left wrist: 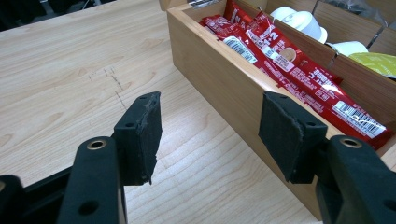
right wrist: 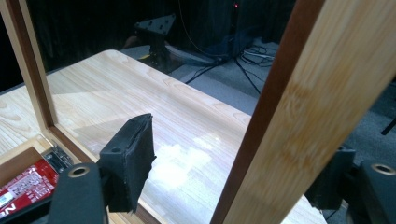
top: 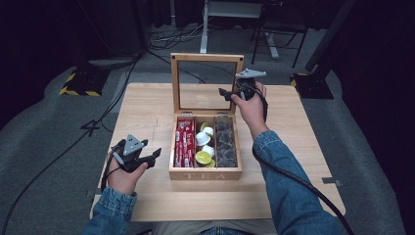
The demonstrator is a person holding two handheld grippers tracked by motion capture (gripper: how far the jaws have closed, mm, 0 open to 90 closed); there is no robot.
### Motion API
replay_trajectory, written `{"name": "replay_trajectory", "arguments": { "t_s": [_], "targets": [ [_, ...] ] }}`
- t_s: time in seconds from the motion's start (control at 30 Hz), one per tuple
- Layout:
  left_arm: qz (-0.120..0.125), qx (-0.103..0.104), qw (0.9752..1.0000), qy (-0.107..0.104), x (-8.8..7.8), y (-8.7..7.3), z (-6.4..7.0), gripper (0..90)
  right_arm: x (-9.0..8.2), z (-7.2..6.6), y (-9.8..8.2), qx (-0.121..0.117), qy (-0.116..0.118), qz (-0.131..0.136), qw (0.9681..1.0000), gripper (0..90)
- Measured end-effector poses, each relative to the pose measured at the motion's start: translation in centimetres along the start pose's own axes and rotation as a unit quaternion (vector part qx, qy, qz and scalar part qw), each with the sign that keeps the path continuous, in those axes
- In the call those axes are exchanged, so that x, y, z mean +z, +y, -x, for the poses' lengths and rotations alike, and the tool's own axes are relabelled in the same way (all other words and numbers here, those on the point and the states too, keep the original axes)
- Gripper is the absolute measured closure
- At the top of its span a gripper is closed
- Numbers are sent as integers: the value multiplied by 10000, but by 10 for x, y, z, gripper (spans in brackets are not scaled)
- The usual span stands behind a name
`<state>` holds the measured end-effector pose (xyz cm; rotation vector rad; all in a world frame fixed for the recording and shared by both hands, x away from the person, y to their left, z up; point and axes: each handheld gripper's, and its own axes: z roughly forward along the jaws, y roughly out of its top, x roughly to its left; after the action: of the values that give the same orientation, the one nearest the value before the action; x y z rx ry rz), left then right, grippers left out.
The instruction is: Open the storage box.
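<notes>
High view shows us a wooden tea box (top: 205, 172) in the middle of the worktop (top: 147, 105), and its glass lid (top: 206, 82) stands upright at the back. We judge that the work in hand concerns this lid: either it was just opened or it is about to be closed, and we cannot tell which.

Our right gripper (top: 230, 94) is at the right edge of the lid frame. In the right gripper view the frame (right wrist: 275, 116) passes between the two jaws, but the pads (right wrist: 128, 161) stand apart from the wood, so the gripper is released and grasps nothing. Our left gripper (top: 147, 159) rests near the left wall of the box (left wrist: 224, 88), its jaws half spread and with nothing between them.

The box has three compartments, all filled. In the left one we count about three or four red packets (top: 184, 142); the exact number is hard to see. The middle one holds about three white capsules (top: 203, 139) and some yellow-green ones (top: 203, 157). The right one holds dark packets (top: 226, 142), which we cannot count.
</notes>
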<state>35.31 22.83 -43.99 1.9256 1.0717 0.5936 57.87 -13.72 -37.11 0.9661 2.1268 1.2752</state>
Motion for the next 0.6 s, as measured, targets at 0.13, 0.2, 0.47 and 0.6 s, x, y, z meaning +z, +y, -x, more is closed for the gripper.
{"name": "replay_trajectory", "arguments": {
  "t_s": [0.13, 0.2, 0.47, 0.6],
  "targets": [
    [-2, -11, 10000, -8, 0, 0, 0, 398, 5, 4, -6, 148, -13, -80, 9999, 270],
    [-2, -8, 10000, -7, 0, 0, 0, 398, 5, 5, -7, 199, -13, -86, 9998, 269],
    [-11, -8, 10000, -3, 0, 0, -1, 398, 6, 6, -9, 115, -45, -202, 9997, 276],
    [-40, -40, 10000, -4, 1, -1, -2, 398, 4, 7, -9, 95, -71, -217, 9997, 271]
  ]
}}
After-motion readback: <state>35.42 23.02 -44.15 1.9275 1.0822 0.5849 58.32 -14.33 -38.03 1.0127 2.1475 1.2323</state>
